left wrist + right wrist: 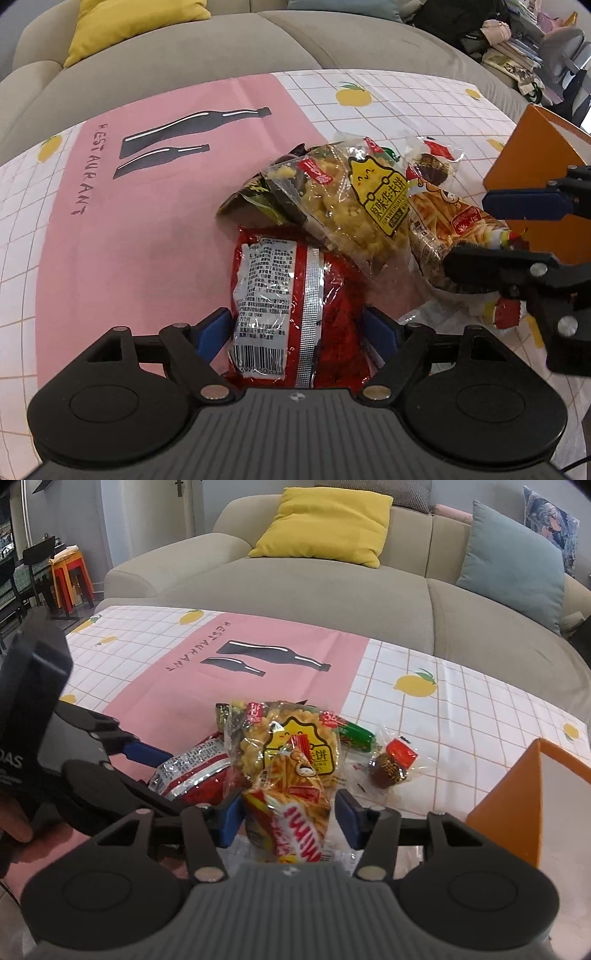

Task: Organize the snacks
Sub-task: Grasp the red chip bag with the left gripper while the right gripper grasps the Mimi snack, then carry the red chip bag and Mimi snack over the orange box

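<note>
Snack packets lie heaped mid-tablecloth [155, 229]. Left gripper [297, 326] stands apart around the red packet [295, 295]; right gripper [290, 818] straddles the fries packet [291, 812], not yet pressing. Closing carelessly could drag the overlapping waffle packet [365, 206] along or crush the snacks.

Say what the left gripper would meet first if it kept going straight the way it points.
Most likely the red snack packet, which already lies between the left gripper's open fingers. Beyond it sits the yellow waffle-snack bag; depth there is unclear.
</note>
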Motion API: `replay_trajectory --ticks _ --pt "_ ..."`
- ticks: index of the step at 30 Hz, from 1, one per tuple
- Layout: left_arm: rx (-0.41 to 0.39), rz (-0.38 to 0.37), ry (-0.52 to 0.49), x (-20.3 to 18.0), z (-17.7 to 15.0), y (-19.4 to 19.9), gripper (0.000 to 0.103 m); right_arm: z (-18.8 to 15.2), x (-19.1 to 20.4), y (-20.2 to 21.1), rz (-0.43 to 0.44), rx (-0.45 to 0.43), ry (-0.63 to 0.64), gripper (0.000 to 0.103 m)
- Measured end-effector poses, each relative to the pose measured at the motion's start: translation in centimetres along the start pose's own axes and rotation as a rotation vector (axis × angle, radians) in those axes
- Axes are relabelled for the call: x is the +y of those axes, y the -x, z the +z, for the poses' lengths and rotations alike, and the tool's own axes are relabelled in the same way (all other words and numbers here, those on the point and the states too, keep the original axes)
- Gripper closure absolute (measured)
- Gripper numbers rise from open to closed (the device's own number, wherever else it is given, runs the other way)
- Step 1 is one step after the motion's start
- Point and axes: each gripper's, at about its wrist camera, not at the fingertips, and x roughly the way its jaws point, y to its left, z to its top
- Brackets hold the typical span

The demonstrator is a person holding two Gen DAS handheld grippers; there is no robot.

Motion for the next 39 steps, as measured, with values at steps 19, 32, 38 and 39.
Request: replay_trajectory --ticks 19,32,38,39 --pt "-0.003 0.050 0.137 -0.2 -0.9 1.5 0.024 -0.3 0.2 -0.1 0.019 0.023 -0.027 0.061" --pt "-0.019 0.061 0.272 -2.0 -3.2 8.1 0.024 -1.1 0.2 5.0 0.054 -0.008 -0.053 0.063" --pt "-0.066 0.047 0.289 -3.6 -3.7 12.0 0.024 -1.9 -0.3 8.3 0.065 -0.010 -0.076 0.063" --pt "-0.076 0.040 0.289 -4.0 -3.8 12.7 0.024 -2.1 -0.4 8.9 0.069 -0.015 -0.080 0.064"
